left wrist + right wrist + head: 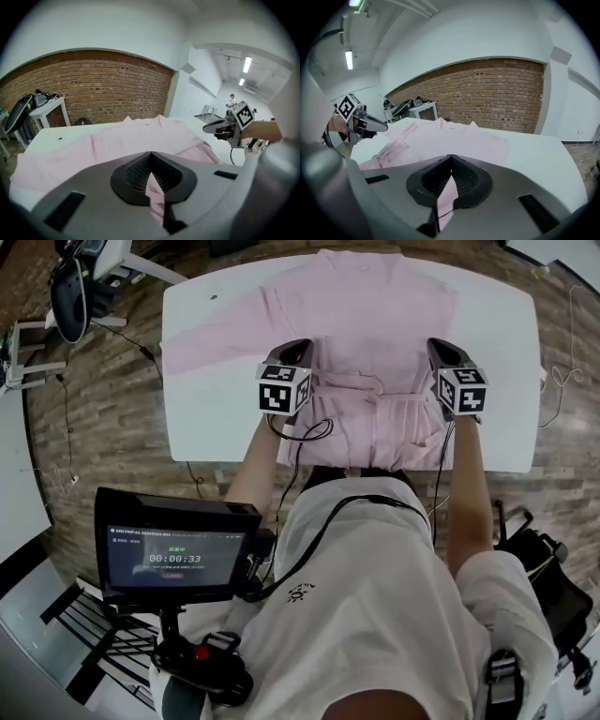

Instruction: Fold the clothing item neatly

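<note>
The white table [211, 390] takes up most of the space in front of the person, standing on a wood-plank floor [103, 418] with a brick wall [93, 89] behind it. Spread across the table is the pink shirt [375, 315]. Its collar is at the far edge, its body lies flat down the middle, and one sleeve stretches out flat towards the person's left. The near part of the shirt is not flat: it is gathered into loose ridges and folds close to the table's near edge.

Both tongs are over that rumpled part, well apart from each other, one on either side of the folds. The left gripper [151, 163] has its jaws clamped together on a pinch of the pink cloth, and a strip of it runs back between the dark pads. The right gripper [451, 165] is pressed closed on the cloth in the same way, with a pale pink flap caught between its pads. Each gripper points away from the person and slants down towards the tabletop.
</note>
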Demonstrator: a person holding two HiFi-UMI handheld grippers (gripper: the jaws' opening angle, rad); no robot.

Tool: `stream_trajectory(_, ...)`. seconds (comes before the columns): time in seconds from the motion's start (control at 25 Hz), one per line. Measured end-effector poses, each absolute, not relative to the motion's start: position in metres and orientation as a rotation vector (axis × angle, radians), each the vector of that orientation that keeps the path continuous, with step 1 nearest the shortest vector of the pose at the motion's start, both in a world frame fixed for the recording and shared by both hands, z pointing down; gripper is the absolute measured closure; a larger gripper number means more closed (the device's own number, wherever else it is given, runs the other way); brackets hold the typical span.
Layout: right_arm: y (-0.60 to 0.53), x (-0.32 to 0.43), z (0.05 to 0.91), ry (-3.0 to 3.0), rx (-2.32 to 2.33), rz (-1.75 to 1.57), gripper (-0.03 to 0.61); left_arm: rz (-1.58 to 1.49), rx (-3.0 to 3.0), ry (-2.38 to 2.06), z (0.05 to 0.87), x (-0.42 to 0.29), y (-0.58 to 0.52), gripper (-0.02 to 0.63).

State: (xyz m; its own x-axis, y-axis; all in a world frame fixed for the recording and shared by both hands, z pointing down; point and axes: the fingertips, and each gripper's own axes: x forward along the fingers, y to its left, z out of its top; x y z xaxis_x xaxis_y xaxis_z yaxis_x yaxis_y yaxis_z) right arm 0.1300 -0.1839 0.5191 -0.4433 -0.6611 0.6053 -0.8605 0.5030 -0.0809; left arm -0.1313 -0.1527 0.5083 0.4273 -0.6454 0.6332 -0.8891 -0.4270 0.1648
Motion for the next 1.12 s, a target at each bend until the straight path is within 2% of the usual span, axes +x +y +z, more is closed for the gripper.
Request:
stream_trajectory(0.28, -0.137, 0.064, 0.485, -2.289, 1.173, 0.473, 0.574, 0.562, 2.102, -1.353, 0.5, -0.204, -0.107, 0.611)
stream_trajectory(1.12, -0.089, -0.015, 0.5, -2.371, 0.936, 0.406, 0.574, 0.512, 1.823, -1.73, 0.52, -0.377, -0.102, 0.611)
